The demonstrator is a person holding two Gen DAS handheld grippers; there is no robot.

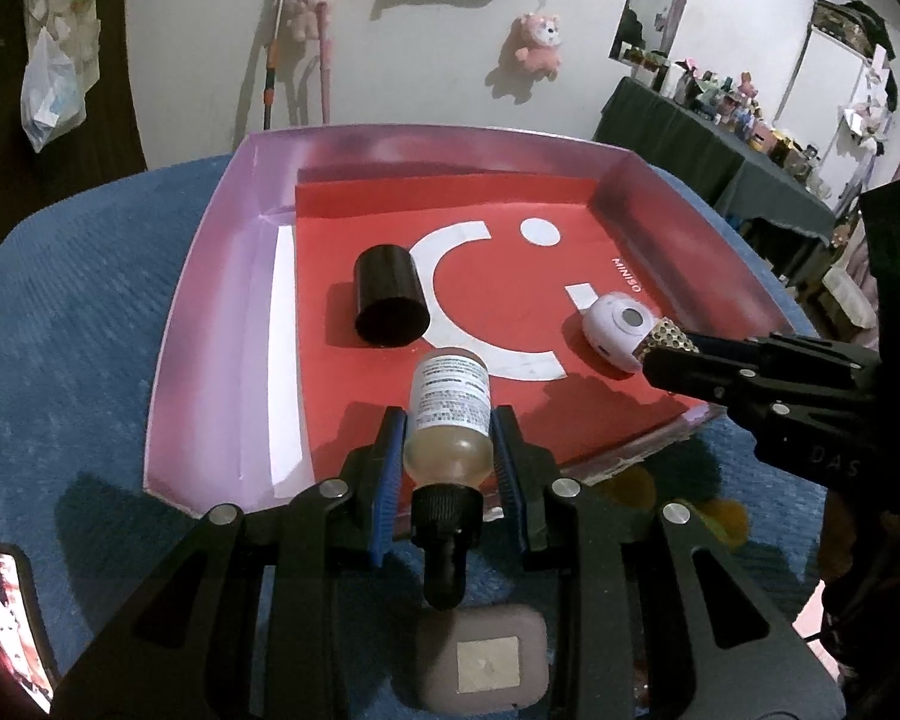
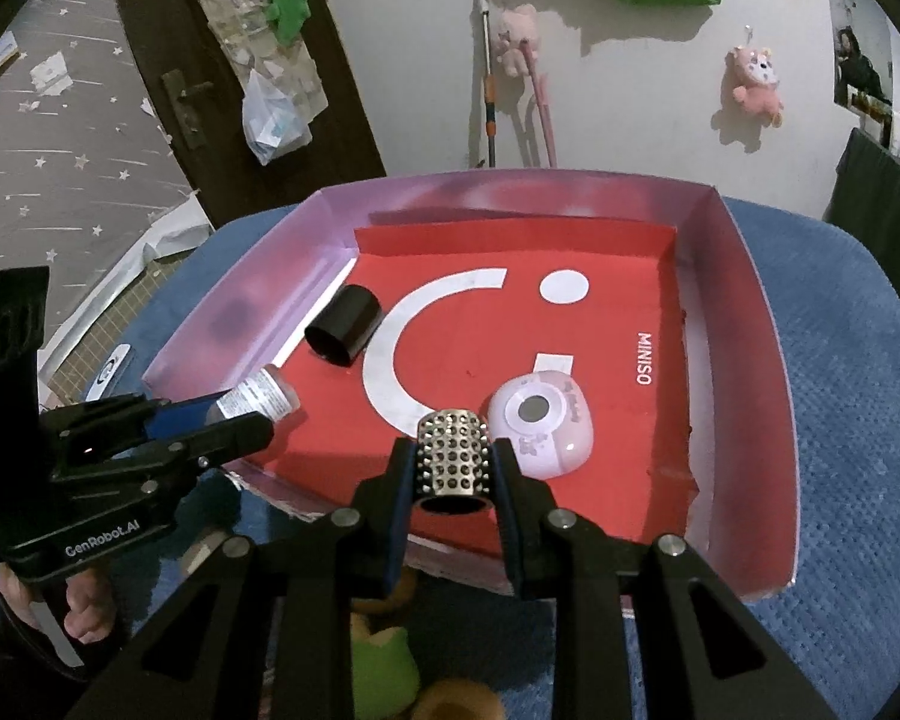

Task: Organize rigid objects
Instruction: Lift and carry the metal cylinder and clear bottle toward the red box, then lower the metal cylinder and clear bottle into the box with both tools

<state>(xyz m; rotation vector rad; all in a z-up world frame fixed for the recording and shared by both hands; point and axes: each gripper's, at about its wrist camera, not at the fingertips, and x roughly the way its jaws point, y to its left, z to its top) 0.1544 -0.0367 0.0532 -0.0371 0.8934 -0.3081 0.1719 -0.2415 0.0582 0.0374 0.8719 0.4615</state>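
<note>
the left gripper [image 1: 450, 444] is clamped on a dropper bottle [image 1: 449, 414] over the near edge of the red-lined tray [image 1: 210, 312]. the right gripper [image 2: 453, 468] grips a perforated metal cylinder [image 2: 453, 456] beside a lilac case [image 2: 540, 420]; a black cup [image 1: 390, 297] lies inside.

We can't read the fine print on the dropper bottle [image 1: 448, 397], its label too small. The phone [image 1: 7, 618] at lower left is cut off by the frame edge. Below the right gripper [image 2: 453, 461], a green plush toy [image 2: 384, 669] sits half hidden behind the fingers [image 2: 513, 516].
</note>
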